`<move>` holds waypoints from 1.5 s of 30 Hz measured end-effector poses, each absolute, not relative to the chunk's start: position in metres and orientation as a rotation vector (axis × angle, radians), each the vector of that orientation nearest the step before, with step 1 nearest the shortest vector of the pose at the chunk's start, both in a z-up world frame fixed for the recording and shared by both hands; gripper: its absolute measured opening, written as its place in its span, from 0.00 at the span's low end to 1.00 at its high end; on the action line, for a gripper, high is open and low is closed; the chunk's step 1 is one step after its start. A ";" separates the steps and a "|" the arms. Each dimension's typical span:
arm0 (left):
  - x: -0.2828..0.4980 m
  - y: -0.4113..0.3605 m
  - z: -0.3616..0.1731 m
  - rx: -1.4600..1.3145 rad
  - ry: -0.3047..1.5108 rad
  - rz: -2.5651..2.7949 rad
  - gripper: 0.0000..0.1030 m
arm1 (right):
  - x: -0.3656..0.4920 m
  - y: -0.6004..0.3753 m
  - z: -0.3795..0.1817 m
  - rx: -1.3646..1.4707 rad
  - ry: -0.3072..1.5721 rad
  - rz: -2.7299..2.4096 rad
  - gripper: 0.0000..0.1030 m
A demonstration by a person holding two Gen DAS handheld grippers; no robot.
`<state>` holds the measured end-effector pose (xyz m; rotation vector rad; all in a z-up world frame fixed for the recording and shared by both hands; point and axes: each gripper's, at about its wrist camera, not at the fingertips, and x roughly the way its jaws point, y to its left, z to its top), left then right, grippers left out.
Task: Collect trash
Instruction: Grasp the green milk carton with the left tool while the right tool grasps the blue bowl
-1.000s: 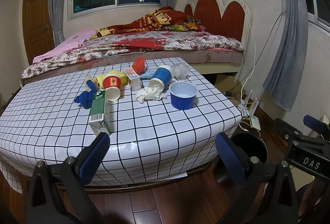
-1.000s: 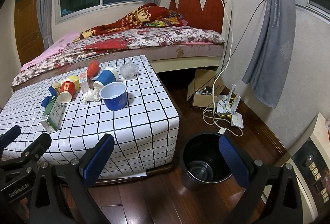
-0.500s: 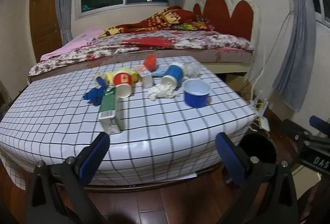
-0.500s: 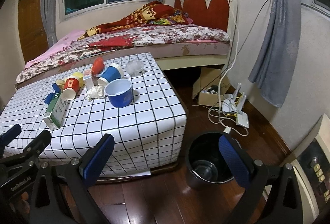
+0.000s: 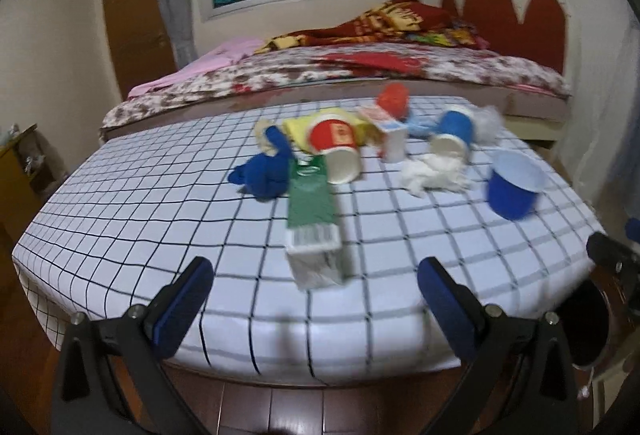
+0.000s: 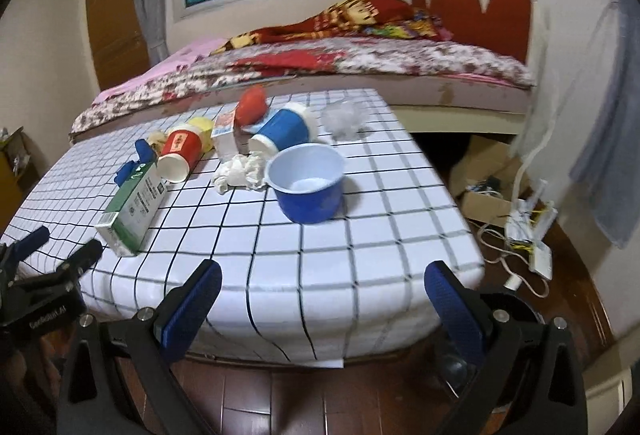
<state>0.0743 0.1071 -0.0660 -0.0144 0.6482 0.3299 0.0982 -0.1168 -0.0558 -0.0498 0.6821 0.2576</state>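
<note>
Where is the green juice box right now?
The green carton lies flat near the front left of the checked table in the right wrist view, just in front of the tipped red cup and blue glove.

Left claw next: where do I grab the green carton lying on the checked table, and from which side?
Grip the green carton across its long side faces, near its middle, coming from above. It lies flat, its white end toward the open left claw, and the blue glove crowds its far end.
</note>
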 end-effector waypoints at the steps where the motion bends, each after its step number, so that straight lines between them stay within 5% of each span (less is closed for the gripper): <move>1: 0.081 0.113 -0.069 -0.025 0.654 0.341 0.99 | 0.108 -0.110 -0.060 -0.060 0.688 0.270 0.99; 16: 0.139 0.140 -0.100 -0.097 0.742 0.372 0.99 | 0.205 -0.080 -0.084 -0.076 0.740 0.239 0.99; 21: 0.143 0.147 -0.103 -0.106 0.751 0.363 0.99 | 0.212 -0.076 -0.086 -0.087 0.740 0.252 0.83; 24: 0.143 0.151 -0.103 -0.136 0.748 0.343 0.86 | 0.214 -0.074 -0.088 -0.095 0.736 0.253 0.78; 28: 0.144 0.155 -0.104 -0.168 0.763 0.290 0.40 | 0.213 -0.076 -0.088 -0.099 0.731 0.256 0.76; 45: 0.123 0.073 -0.059 -0.079 0.648 0.081 0.39 | 0.147 -0.138 -0.040 -0.046 0.581 0.239 0.75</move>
